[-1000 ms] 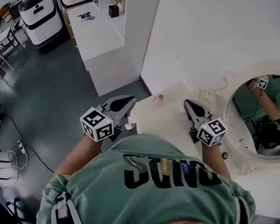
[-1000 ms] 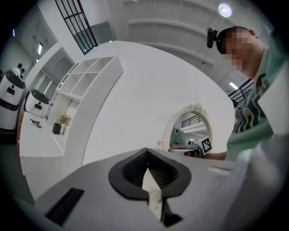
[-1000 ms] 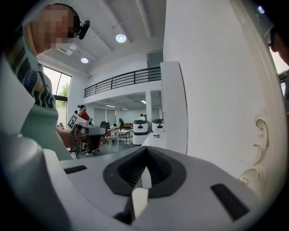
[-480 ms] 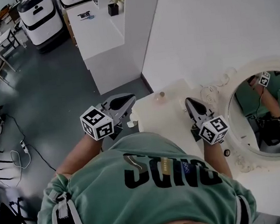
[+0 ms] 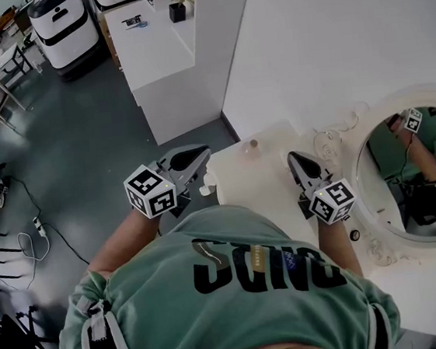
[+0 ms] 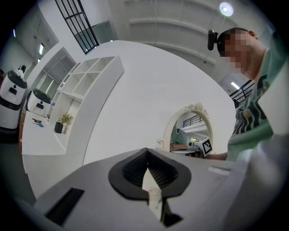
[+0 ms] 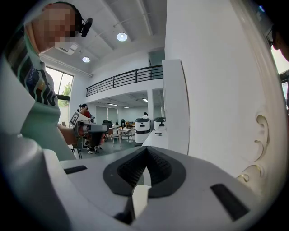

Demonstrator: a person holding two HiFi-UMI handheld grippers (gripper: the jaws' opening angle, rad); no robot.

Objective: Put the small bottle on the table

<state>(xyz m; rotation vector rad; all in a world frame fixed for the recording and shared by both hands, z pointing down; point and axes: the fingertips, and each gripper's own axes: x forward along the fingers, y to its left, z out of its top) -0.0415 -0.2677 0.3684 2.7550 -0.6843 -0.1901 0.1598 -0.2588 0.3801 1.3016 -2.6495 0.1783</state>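
Observation:
A small bottle (image 5: 253, 145) with a brownish cap stands upright near the far corner of the white table (image 5: 262, 184). My left gripper (image 5: 202, 155) hangs level just off the table's left edge, over the floor, jaws shut with nothing between them (image 6: 149, 172). My right gripper (image 5: 293, 158) is over the table, to the right of the bottle and a little nearer to me, and apart from it. It is also shut and empty (image 7: 145, 173). Neither gripper view shows the bottle.
An oval mirror (image 5: 389, 246) in an ornate white frame leans at the table's right. A clear glass piece (image 5: 326, 146) sits at the back beside it. A white wall rises behind, a white counter (image 5: 150, 56) stands far left, and grey floor with cables lies below.
The head view has drifted slightly, so the table and bottle sit a little higher and to the right. Both grippers keep their places and stay shut.

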